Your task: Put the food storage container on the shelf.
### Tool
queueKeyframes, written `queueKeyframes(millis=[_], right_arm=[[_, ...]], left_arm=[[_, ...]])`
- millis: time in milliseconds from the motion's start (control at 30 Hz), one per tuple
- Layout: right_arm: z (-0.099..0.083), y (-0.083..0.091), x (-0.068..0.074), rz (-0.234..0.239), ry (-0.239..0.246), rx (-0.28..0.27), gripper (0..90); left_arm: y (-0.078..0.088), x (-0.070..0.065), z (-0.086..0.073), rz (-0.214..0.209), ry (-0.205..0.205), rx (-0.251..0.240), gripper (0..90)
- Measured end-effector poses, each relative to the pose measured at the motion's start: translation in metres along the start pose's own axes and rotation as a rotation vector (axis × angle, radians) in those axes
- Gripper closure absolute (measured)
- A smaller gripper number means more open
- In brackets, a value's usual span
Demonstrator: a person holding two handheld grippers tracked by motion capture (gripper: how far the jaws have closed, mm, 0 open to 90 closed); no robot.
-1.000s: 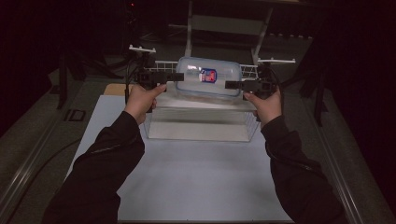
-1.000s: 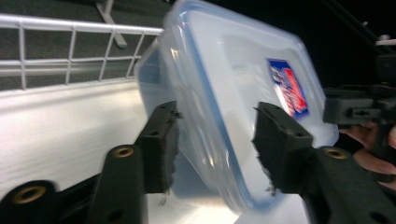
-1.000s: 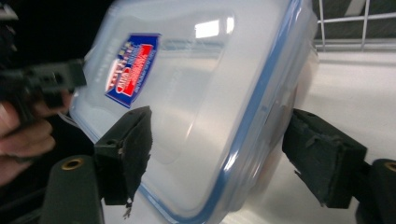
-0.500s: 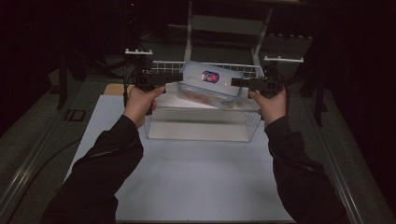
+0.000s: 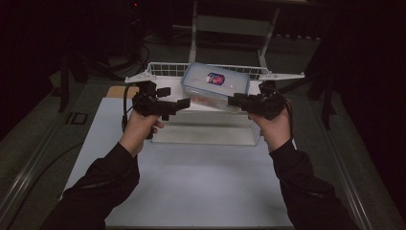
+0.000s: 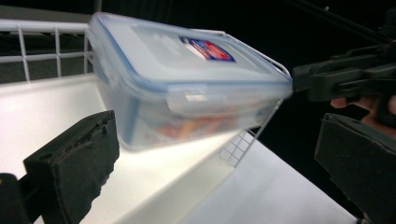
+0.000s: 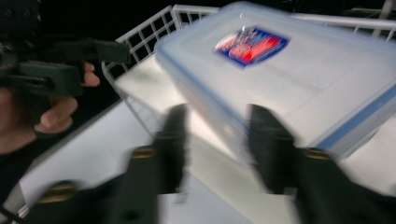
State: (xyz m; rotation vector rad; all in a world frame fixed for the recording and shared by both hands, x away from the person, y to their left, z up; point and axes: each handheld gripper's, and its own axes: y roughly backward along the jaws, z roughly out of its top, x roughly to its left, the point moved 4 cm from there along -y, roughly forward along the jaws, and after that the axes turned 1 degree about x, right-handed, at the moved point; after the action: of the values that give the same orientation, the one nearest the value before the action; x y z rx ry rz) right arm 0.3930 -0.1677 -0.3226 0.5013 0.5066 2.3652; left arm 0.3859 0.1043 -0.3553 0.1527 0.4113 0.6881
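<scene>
While the box (image 5: 215,86) hangs tilted over the basket (image 5: 165,70) at the bench's (image 5: 191,191) far edge, the support looks one-sided to me.

Nearest me, the left gripper (image 5: 174,97) stands spread wide. Its jaws have just been opening, with nothing between them and a clear gap to the box's left end.

The right gripper (image 5: 235,100) sits at the box's right end and its jaws have just been closing. In the right gripper view they straddle the near lower edge of the box, but blur keeps me from telling whether the pads press on it.

Risks, as I judge them:
- If the right grip is only on an edge or corner, the box could pivot and drop its left end into the basket, or slip out altogether.
- The lid is smooth and the contents may shift toward the low side, adding torque.
- A fall onto the basket's wire rim could tip the box over the far edge of the bench.
- The left jaws are too far off to catch it.
</scene>
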Motion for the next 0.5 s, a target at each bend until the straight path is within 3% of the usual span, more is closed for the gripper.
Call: queueKeyframes(millis=[100, 133, 267, 500], right_arm=[[-0.007, -0.003, 0.002, 0.012, 0.006, 0.008, 75.4], [-0.014, -0.008, 0.001, 0.008, 0.025, 0.039, 87.2], [-0.024, -0.018, -0.007, -0.026, 0.019, 0.081, 89.9], [-0.025, -0.02, -0.023, -0.074, -0.008, 0.081, 89.9]], left_arm=[[0.001, -0.003, -0.009, -0.007, 0.0, 0.006, 0.0], [0.002, -0.005, -0.015, -0.017, 0.011, 0.015, 0.0], [0.002, -0.008, -0.027, -0.022, 0.016, 0.033, 0.0], [0.006, -0.016, -0.046, -0.03, 0.004, 0.043, 0.0]])
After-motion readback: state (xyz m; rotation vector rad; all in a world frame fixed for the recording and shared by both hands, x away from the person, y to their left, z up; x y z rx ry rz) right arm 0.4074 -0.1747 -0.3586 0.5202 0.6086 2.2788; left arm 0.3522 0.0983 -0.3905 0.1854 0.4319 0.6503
